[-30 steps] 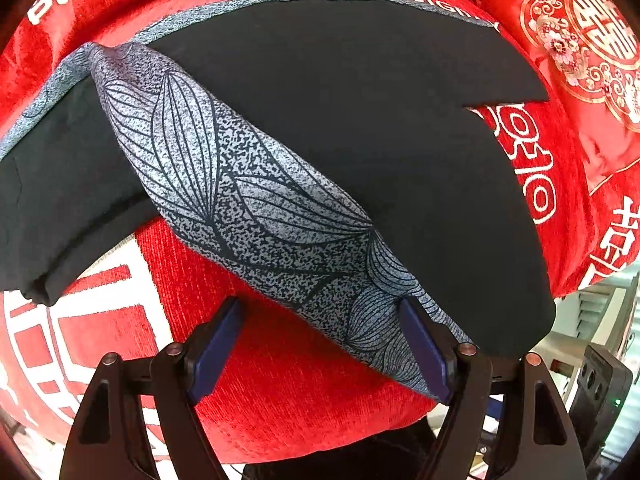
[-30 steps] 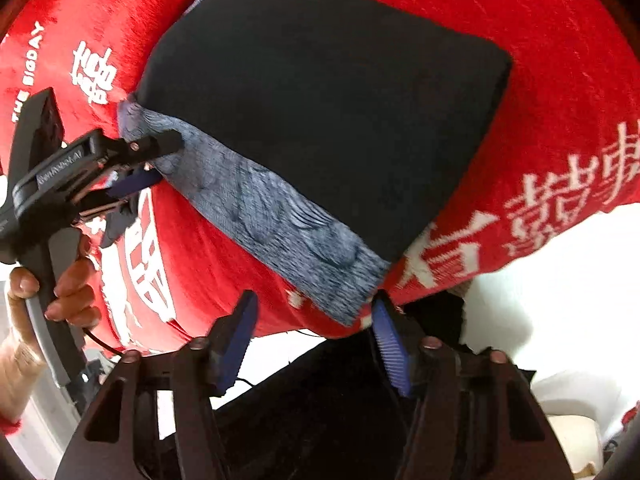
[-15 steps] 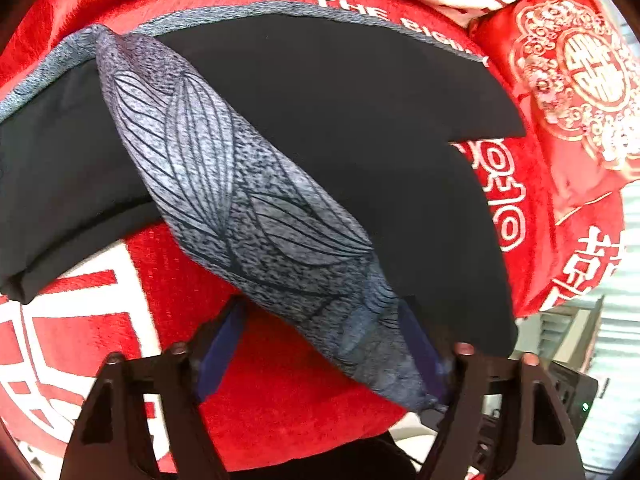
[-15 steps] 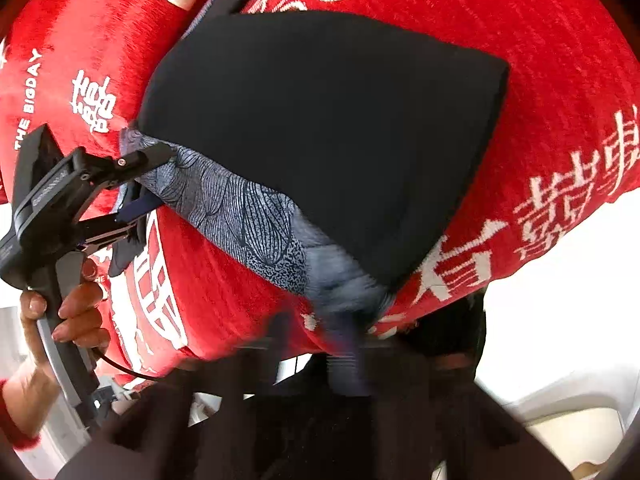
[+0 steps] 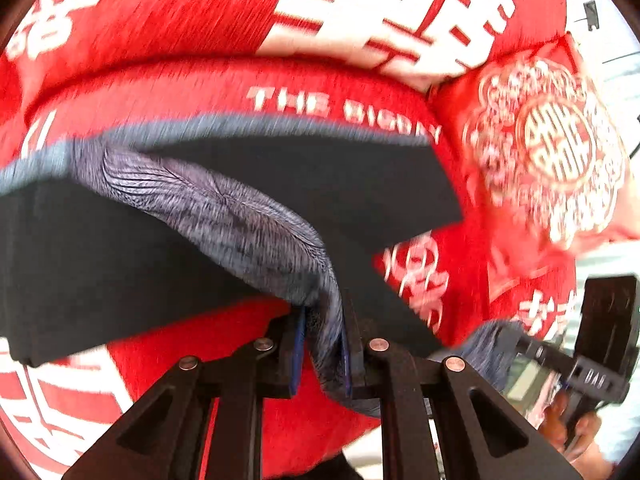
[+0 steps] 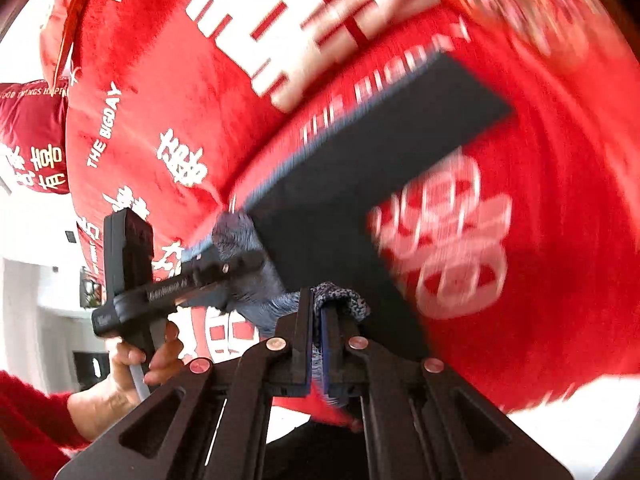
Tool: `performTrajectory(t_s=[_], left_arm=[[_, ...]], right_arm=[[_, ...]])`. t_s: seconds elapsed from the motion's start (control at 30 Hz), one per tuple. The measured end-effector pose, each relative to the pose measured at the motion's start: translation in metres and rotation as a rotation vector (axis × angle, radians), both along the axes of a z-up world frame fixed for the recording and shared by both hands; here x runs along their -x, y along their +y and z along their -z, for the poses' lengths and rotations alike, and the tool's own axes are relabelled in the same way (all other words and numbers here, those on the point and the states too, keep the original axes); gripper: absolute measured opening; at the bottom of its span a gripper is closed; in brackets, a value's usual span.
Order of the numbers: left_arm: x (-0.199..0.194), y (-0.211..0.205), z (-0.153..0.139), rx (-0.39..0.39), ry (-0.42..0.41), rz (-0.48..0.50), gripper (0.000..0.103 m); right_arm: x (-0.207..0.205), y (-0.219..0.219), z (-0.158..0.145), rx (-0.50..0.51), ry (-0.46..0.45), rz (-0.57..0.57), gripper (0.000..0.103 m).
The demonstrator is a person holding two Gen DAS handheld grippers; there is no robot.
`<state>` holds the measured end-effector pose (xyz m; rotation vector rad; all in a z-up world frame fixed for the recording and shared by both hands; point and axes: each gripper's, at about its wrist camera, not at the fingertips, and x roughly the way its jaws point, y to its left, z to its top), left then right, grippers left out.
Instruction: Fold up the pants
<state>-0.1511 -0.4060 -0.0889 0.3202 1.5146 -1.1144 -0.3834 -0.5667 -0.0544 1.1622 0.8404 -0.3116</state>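
Note:
The black pants (image 5: 120,256) with a grey leaf-print side band (image 5: 240,220) lie on a red sofa seat. My left gripper (image 5: 322,344) is shut on the grey band at the near edge and lifts it. My right gripper (image 6: 318,340) is shut on the grey band's other corner (image 6: 340,300), with the black cloth (image 6: 360,172) stretching away from it. The left gripper (image 6: 208,276) shows in the right wrist view, close to the left. The right gripper (image 5: 560,364) shows at the right edge of the left wrist view. Both views are motion-blurred.
The red sofa cover (image 5: 160,20) with white characters fills both views. A red embroidered cushion (image 5: 552,148) sits at the right end, another red cushion (image 6: 32,140) at the far left. The sofa's front edge is just below the grippers.
Both grippers have closed on the grey band, which was between open jaws a second ago. The band's edge has been lifted and both views have tilted up toward the sofa back.

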Motion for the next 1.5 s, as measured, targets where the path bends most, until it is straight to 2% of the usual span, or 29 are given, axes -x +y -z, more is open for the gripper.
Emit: performTrajectory(t_s=[0.2, 0.4, 0.47, 0.5, 0.53, 0.63, 0.67, 0.7, 0.73, 0.8, 0.83, 0.93, 1.0, 1.07, 1.1, 1.2, 1.27, 1.3, 1.37, 1.4, 1.5], left_arm=[[-0.023, -0.065, 0.002, 0.031, -0.028, -0.045, 0.016], [-0.032, -0.107, 0.025, -0.053, -0.074, -0.038, 0.017], [-0.031, -0.108, 0.026, -0.071, -0.085, -0.027, 0.030], [-0.031, -0.106, 0.024, -0.075, -0.109, -0.028, 0.046], [-0.030, -0.105, 0.022, -0.077, -0.131, -0.031, 0.058], [-0.034, -0.091, 0.011, -0.076, -0.176, -0.028, 0.059], [-0.037, -0.087, 0.011, -0.087, -0.186, -0.029, 0.059], [-0.040, -0.082, 0.011, -0.108, -0.208, -0.029, 0.059], [-0.042, -0.079, 0.014, -0.127, -0.229, -0.025, 0.059], [-0.046, -0.072, 0.023, -0.176, -0.261, -0.024, 0.059], [-0.047, -0.070, 0.027, -0.193, -0.263, -0.029, 0.059], [-0.048, -0.065, 0.040, -0.230, -0.285, -0.041, 0.059], [-0.045, -0.066, 0.048, -0.252, -0.319, -0.039, 0.059], [-0.042, -0.067, 0.054, -0.267, -0.331, -0.033, 0.059], [-0.041, -0.067, 0.057, -0.276, -0.336, -0.030, 0.059], [-0.041, -0.066, 0.058, -0.272, -0.347, -0.040, 0.059], [-0.041, -0.069, 0.060, -0.273, -0.370, -0.045, 0.059], [-0.044, -0.068, 0.064, -0.297, -0.386, -0.045, 0.059], [-0.054, -0.064, 0.069, -0.339, -0.379, -0.069, 0.059], [-0.060, -0.063, 0.066, -0.329, -0.365, -0.097, 0.059], [-0.078, -0.060, 0.053, -0.289, -0.410, -0.133, 0.059]], right_arm=[[-0.046, -0.082, -0.006, 0.085, 0.021, -0.065, 0.003], [-0.095, -0.138, 0.027, 0.172, 0.141, -0.164, 0.003], [-0.106, -0.146, 0.041, 0.173, 0.177, -0.193, 0.003], [-0.111, -0.148, 0.049, 0.184, 0.212, -0.202, 0.003], [-0.113, -0.150, 0.054, 0.191, 0.234, -0.205, 0.003], [-0.109, -0.163, 0.068, 0.152, 0.264, -0.164, 0.005], [-0.104, -0.167, 0.069, 0.142, 0.283, -0.138, 0.008], [-0.102, -0.170, 0.067, 0.140, 0.299, -0.128, 0.016], [-0.098, -0.170, 0.063, 0.142, 0.293, -0.123, 0.035], [-0.091, -0.165, 0.050, 0.174, 0.273, -0.126, 0.053], [-0.090, -0.162, 0.045, 0.217, 0.295, -0.135, 0.056], [-0.088, -0.156, 0.043, 0.309, 0.392, -0.149, 0.056], [-0.086, -0.161, 0.056, 0.269, 0.428, -0.137, 0.056], [-0.085, -0.169, 0.074, 0.204, 0.461, -0.117, 0.041], [-0.085, -0.174, 0.081, 0.184, 0.471, -0.112, 0.023], [-0.085, -0.179, 0.076, 0.235, 0.447, -0.116, 0.010], [-0.089, -0.178, 0.073, 0.298, 0.484, -0.141, 0.009], [-0.091, -0.179, 0.075, 0.299, 0.508, -0.147, 0.010], [-0.092, -0.179, 0.071, 0.302, 0.548, -0.117, 0.019], [-0.091, -0.177, 0.064, 0.315, 0.550, -0.095, 0.025], [-0.088, -0.163, 0.031, 0.355, 0.413, -0.064, 0.025]])
